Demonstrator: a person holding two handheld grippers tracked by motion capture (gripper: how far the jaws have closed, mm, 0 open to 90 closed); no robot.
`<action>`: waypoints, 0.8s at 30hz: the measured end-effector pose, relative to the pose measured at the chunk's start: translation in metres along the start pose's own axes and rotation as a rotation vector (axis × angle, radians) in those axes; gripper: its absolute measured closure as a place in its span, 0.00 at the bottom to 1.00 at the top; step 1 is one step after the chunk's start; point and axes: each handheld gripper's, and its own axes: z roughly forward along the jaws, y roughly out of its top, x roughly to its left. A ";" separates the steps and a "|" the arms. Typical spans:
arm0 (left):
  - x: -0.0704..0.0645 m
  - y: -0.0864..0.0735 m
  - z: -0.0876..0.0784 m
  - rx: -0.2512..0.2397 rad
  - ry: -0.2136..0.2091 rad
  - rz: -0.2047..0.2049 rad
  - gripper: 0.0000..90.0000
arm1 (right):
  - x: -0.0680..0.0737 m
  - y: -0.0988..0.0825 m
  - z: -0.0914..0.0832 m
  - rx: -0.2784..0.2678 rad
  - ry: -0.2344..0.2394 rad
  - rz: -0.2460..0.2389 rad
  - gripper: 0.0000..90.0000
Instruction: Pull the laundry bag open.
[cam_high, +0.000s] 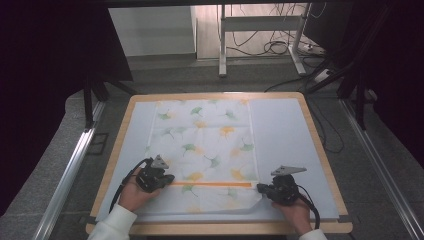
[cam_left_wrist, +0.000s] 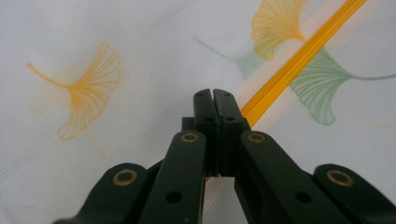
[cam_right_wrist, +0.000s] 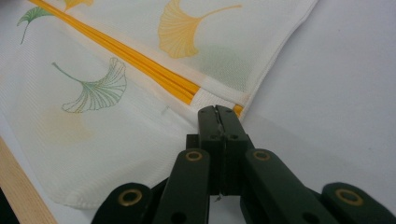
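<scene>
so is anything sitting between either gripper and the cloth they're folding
Nothing visible does. The left gripper and the right gripper both sit right at the ginkgo-print cloth, jaws shut, one at each end of its orange stripe. Whether they pinch the fabric cannot be told. The pale mat around the cloth is bare.

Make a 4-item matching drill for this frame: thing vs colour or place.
Things:
1. cloth
2. stripe
3. left claw
4. right claw

Colour or place:
A. solid orange
B. at the cloth's near-right corner
C. white with ginkgo leaves
D. at the stripe's left end

Pairs: 1-C, 2-A, 3-D, 4-B
</scene>
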 end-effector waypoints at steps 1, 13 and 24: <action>0.000 -0.001 0.000 -0.001 0.001 -0.001 1.00 | 0.000 0.000 0.000 0.000 0.000 0.001 1.00; 0.008 -0.009 -0.007 0.005 0.030 -0.019 1.00 | 0.000 0.000 0.000 -0.001 0.000 0.000 1.00; 0.015 -0.015 -0.012 0.016 0.068 -0.026 1.00 | 0.000 0.000 0.000 -0.001 0.000 -0.002 1.00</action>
